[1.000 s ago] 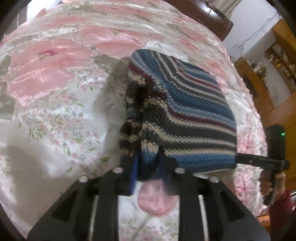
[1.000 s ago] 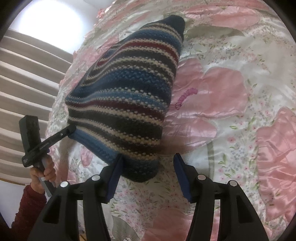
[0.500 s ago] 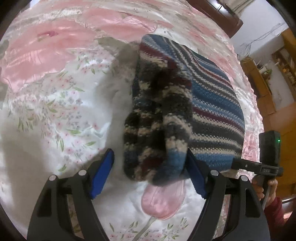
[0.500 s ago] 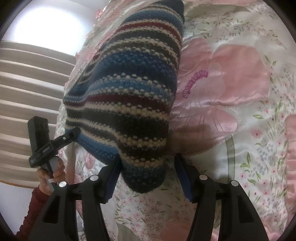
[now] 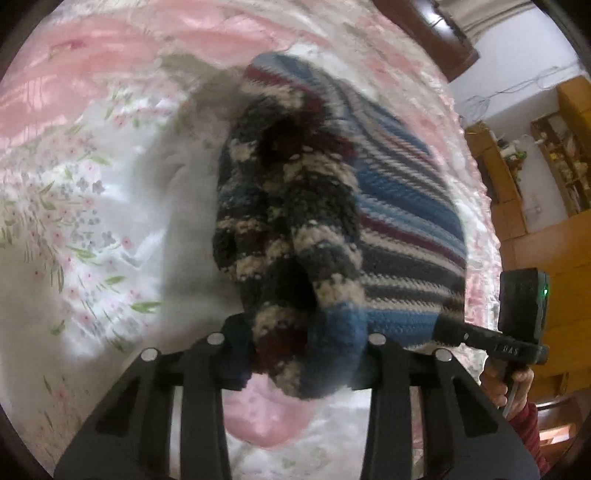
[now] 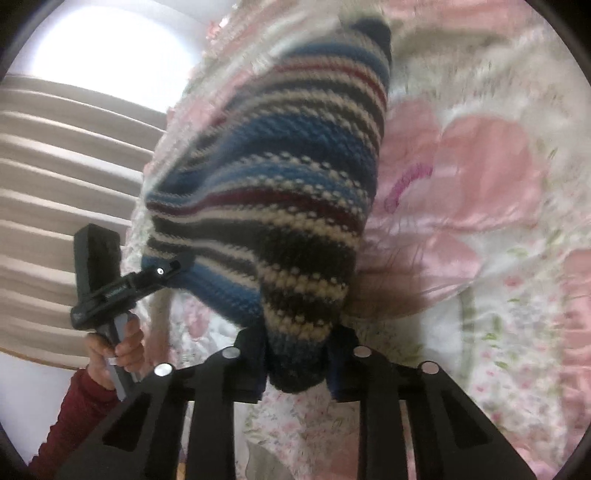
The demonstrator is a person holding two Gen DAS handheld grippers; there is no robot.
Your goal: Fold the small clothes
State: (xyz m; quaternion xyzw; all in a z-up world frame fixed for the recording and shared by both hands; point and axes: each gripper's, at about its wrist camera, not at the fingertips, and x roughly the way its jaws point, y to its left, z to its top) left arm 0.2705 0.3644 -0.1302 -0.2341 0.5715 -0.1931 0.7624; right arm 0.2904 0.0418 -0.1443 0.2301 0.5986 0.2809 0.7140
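A satin bedspread [image 5: 92,206] printed with big pink flowers and small floral sprigs covered the bed, its dark wooden headboard [image 5: 424,33] standing against a white wall [image 5: 517,55]. Yellow-brown wooden cabinets and cluttered shelves [image 5: 554,155] lined the far side. In the right wrist view, a bright window [image 6: 107,59] glowed above beige pleated curtains [image 6: 55,184].
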